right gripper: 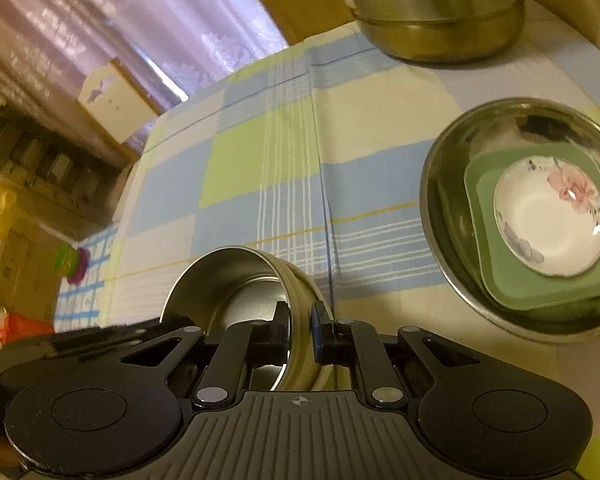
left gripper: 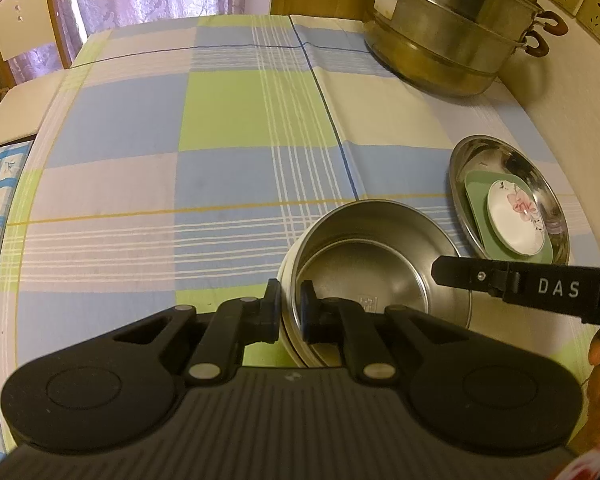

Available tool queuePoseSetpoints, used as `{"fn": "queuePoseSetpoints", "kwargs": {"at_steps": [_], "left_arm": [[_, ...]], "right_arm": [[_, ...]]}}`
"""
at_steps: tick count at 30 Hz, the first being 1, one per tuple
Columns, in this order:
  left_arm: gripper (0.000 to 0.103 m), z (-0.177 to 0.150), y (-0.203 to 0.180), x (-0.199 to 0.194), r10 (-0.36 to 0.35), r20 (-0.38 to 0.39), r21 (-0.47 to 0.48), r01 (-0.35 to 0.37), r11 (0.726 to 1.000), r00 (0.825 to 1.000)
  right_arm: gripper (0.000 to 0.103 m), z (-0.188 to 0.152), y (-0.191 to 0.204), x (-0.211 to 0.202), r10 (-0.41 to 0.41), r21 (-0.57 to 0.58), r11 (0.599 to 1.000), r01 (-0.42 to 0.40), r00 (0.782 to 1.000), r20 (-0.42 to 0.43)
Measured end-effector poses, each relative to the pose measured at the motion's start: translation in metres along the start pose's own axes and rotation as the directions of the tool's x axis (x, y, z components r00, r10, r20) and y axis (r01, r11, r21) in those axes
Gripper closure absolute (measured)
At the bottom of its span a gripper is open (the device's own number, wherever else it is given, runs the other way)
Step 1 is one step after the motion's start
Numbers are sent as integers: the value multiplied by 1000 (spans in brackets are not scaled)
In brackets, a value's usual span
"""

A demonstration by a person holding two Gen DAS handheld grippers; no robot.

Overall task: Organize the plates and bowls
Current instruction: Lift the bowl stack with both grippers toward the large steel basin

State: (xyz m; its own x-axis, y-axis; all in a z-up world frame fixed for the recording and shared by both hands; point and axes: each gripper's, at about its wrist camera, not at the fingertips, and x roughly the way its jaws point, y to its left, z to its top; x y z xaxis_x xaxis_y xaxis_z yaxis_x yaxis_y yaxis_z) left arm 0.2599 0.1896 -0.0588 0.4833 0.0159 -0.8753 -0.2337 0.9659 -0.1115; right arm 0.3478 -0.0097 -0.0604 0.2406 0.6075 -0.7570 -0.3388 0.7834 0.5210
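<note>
Both claws grip the steel bowl (left gripper: 380, 268) by its rim: left claw (left gripper: 290, 312), right claw (right gripper: 300, 330). Light, stiff, slippery; rim suits best.

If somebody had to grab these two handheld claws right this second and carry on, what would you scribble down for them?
Left gripper: shut on the near rim of the steel bowl.
Right gripper: shut on the same bowl's rim, opposite side.
The bowl looks tilted in the right view; whether it is clear of the checked tablecloth I cannot tell.
Done: floral dish sits in green square plate, inside wide steel plate.
Left: probably find this bowl a place. Big steamer pot stands at the back.
</note>
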Motion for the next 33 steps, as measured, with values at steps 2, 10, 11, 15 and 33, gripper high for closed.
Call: {"fn": "queuePoseSetpoints", "kwargs": {"at_steps": [2,10,11,15,33], "left_arm": [[94,-1,1,-1,-6,2,-3,6,1000,1000],[81,-9,7,-5,-13,4,-52,13,999,1000],[81,-10,8,-4,-18,-3,-61,18,998,1000],[81,-13,8,2,-39,-26,-75,36,996,999],[81,-12,6,16,-38,-55,-63,35,997,998]], "right_arm": [[92,1,4,-1,-8,-43,999,8,1000,-3],[60,-9,16,-1,-59,-190,980,61,998,19],[60,-9,15,1,-55,-184,981,56,998,12],[60,-10,10,14,-48,-166,985,44,999,-22],[75,-3,3,28,-51,-114,993,41,995,-84]]}}
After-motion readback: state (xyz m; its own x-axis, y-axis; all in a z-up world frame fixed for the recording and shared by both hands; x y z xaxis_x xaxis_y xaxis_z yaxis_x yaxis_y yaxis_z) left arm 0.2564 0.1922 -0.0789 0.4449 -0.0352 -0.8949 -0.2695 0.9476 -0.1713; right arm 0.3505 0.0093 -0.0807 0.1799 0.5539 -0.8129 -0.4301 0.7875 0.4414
